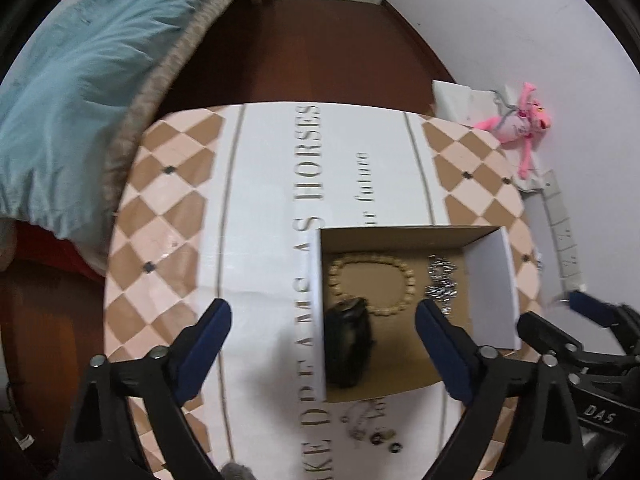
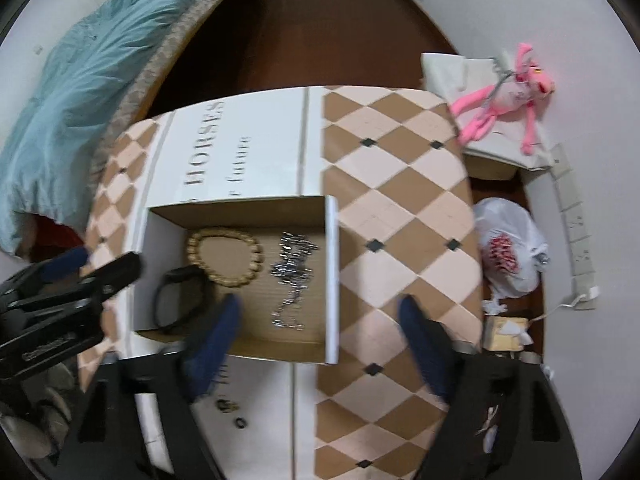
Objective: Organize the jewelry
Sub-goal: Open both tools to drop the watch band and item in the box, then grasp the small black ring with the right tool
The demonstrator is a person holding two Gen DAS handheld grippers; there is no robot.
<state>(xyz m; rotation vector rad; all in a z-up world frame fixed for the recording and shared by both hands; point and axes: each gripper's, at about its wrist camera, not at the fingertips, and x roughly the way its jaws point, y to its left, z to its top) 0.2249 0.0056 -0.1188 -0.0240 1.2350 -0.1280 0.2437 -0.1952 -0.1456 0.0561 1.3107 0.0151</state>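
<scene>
An open cardboard box (image 1: 492, 288) (image 2: 332, 264) stands on the table. In it lie a beige bead bracelet (image 1: 372, 284) (image 2: 224, 258), a black bracelet (image 1: 350, 340) (image 2: 176, 300) and a silver chain (image 1: 440, 280) (image 2: 292, 272). Small dark rings and a thin chain (image 1: 376, 432) (image 2: 232, 410) lie on the table in front of the box. My left gripper (image 1: 322, 334) is open and empty above the box's left wall. My right gripper (image 2: 320, 320) is open and empty above the box's right wall. The right gripper also shows in the left wrist view (image 1: 560, 312), and the left gripper in the right wrist view (image 2: 104, 260).
The table has a checkered cloth (image 1: 160, 216) (image 2: 400, 208) with printed letters. A bed with a teal blanket (image 1: 72, 92) is at the left. A pink plush toy (image 1: 516, 124) (image 2: 504, 96) and a white plastic bag (image 2: 508, 248) are at the right by the wall.
</scene>
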